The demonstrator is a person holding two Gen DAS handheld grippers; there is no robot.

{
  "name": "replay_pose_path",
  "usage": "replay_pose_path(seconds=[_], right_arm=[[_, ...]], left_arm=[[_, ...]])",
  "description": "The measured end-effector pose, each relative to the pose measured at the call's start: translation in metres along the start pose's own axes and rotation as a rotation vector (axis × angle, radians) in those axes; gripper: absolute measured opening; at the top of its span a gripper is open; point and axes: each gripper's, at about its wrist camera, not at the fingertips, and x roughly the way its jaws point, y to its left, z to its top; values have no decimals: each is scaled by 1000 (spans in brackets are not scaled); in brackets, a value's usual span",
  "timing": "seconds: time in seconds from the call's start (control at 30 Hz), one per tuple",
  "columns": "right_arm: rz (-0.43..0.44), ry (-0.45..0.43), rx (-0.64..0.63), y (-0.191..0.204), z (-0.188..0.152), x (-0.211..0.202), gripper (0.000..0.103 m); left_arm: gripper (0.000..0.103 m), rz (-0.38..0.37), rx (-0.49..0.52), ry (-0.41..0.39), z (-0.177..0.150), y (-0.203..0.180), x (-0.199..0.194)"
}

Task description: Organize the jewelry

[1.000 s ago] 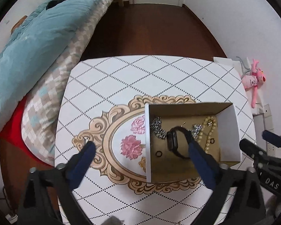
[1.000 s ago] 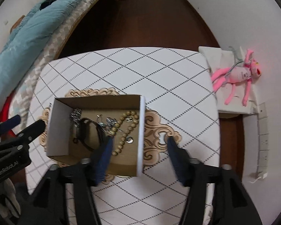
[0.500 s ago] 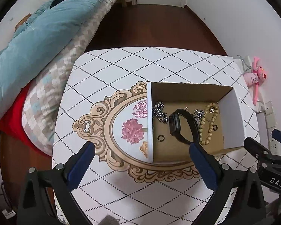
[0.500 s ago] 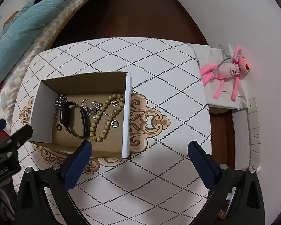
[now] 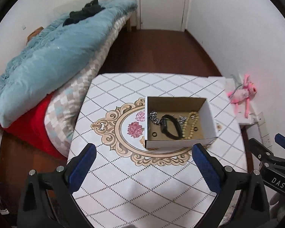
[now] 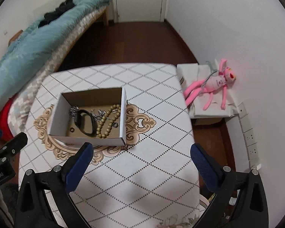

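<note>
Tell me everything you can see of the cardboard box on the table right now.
The cardboard box is a small open-topped rectangle, white outside and plain brown inside, with no lid in view. It sits flat on the patterned table, over the gold ornamental print. Inside lie a black watch band, a string of tan beads, a silver chain and two small dark rings. Nothing grips it: both grippers hover open, short of its near wall.

Black gripper frames, silver screws, blue fingers [image 5: 82,168], possibly textured pads.
</note>
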Motion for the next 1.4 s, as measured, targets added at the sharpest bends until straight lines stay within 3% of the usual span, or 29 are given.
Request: replay_pose_path(seconds=[0.4,0.8,1.07,1.4], right_arm=[[-1,-228,-8,1,-29,-135,103],[-5,-337,0,-1,-48,-208,103],[-3,-325,-3,2,-48,-212,103],[-9,-249,-2,5,-18,-169,103]], left_arm=[[103,-37,16,-153,-11,-4,-95],[103,-51,23,-216,-26,-2,-142],[103,-52,11,-171,-28,-2,-135],[103,-32,4,-112,-8,-6,-105]])
